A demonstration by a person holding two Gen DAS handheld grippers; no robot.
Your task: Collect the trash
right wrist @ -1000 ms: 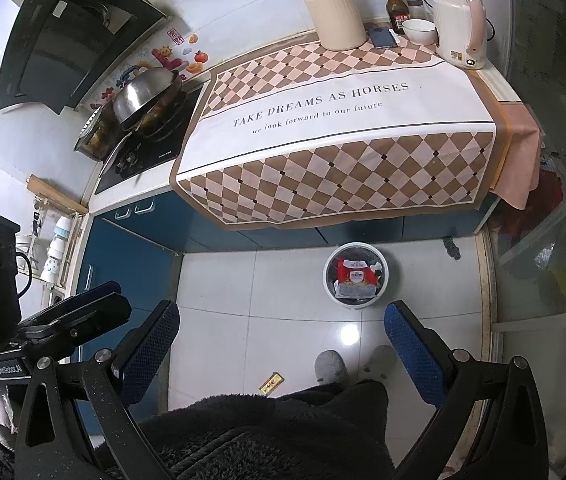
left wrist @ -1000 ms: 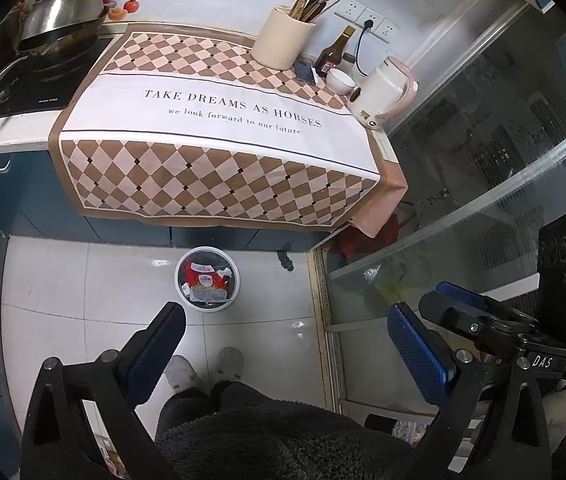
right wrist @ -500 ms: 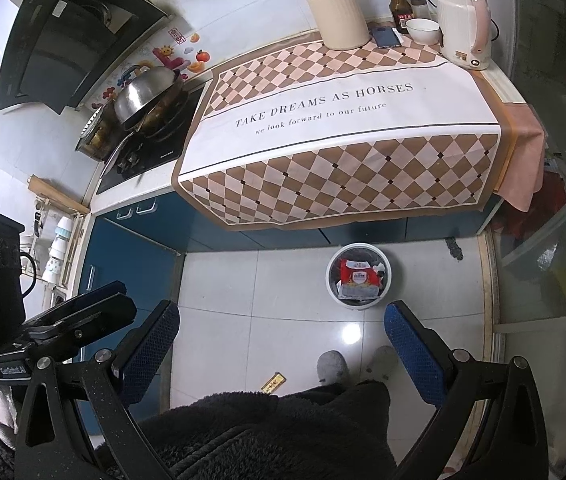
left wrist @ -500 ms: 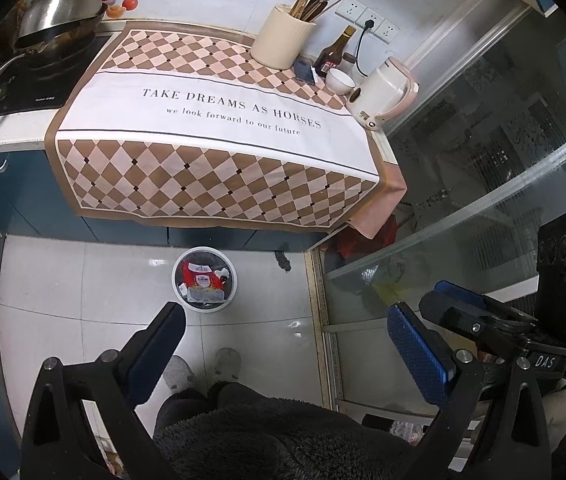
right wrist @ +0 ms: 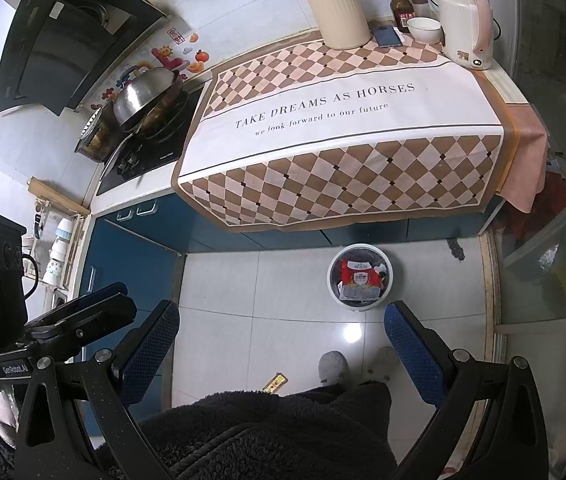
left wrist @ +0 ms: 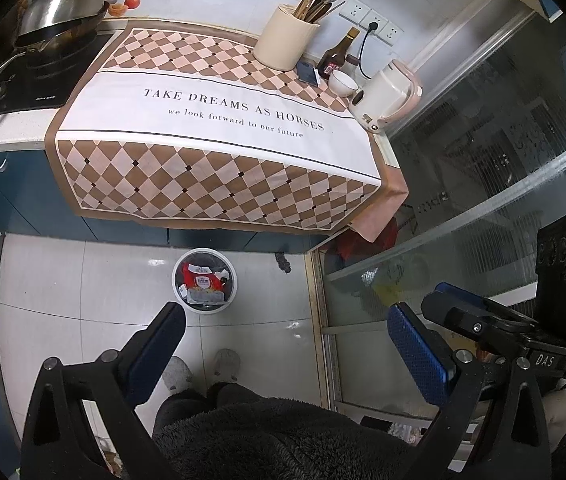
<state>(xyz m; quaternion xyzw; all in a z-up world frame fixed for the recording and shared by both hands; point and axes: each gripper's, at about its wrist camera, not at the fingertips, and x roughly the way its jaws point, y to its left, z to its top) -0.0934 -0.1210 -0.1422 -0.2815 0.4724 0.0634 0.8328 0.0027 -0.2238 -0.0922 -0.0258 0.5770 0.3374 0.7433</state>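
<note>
A round white trash bin (left wrist: 205,308) stands on the tiled floor in front of the blue cabinets, holding a red snack wrapper (left wrist: 202,281) and other rubbish; it also shows in the right wrist view (right wrist: 359,305). A small yellow wrapper (right wrist: 275,383) lies on the floor near my feet. My left gripper (left wrist: 283,334) is open and empty, held high above the floor. My right gripper (right wrist: 281,330) is open and empty, also high above the floor. The checked cloth (left wrist: 219,120) on the counter carries no loose rubbish.
At the back of the counter stand a cream utensil holder (left wrist: 285,38), a sauce bottle (left wrist: 337,60), a phone (left wrist: 307,73), a white bowl (left wrist: 342,82) and a kettle (left wrist: 387,98). A wok (left wrist: 59,12) sits on the stove at left. A glass sliding door (left wrist: 483,184) is at right.
Both grippers have drifted slightly; the counter and bin sit a little differently in each view. Both stay open and empty.
</note>
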